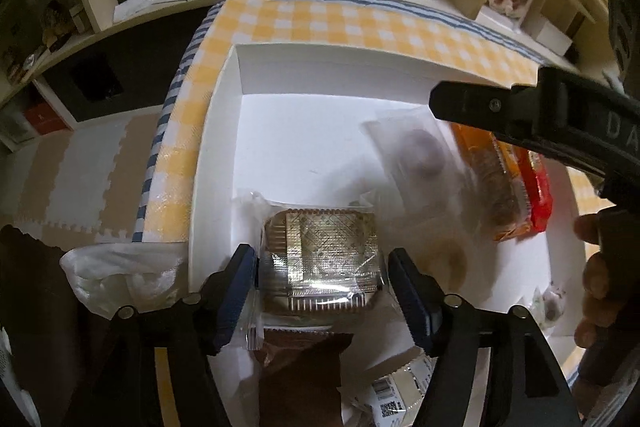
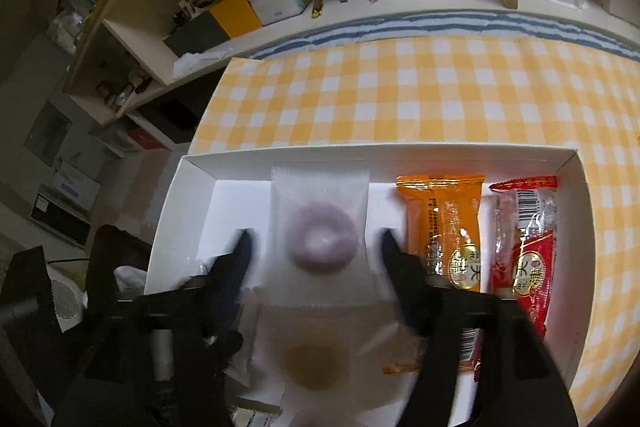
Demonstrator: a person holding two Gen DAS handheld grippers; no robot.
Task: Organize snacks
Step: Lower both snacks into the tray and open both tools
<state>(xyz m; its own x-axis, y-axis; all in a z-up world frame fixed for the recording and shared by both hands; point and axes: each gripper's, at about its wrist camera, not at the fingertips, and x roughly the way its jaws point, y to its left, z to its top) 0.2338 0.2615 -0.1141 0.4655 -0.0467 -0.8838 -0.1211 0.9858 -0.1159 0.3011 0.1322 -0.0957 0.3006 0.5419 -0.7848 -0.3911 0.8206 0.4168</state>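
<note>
Left wrist view: the left claw [image 1: 322, 291] stands open over the near part of a white box [image 1: 224, 131], its fingers on either side of a gold-patterned snack in clear wrap [image 1: 322, 259], with a small gap visible on each side. A brown packet [image 1: 304, 367] lies just below it. The box sits on a yellow checked cloth [image 1: 360, 23] on the worktop.

Right wrist view: the right claw [image 2: 314, 259] is open, its blurred fingers flanking a purple ring snack in a frosted wrapper [image 2: 320, 239] without touching it. Beside it in the box lie an orange packet [image 2: 444, 227] and a red packet [image 2: 528, 247]. A tan ring snack [image 2: 316, 365] lies nearer the camera.
</note>
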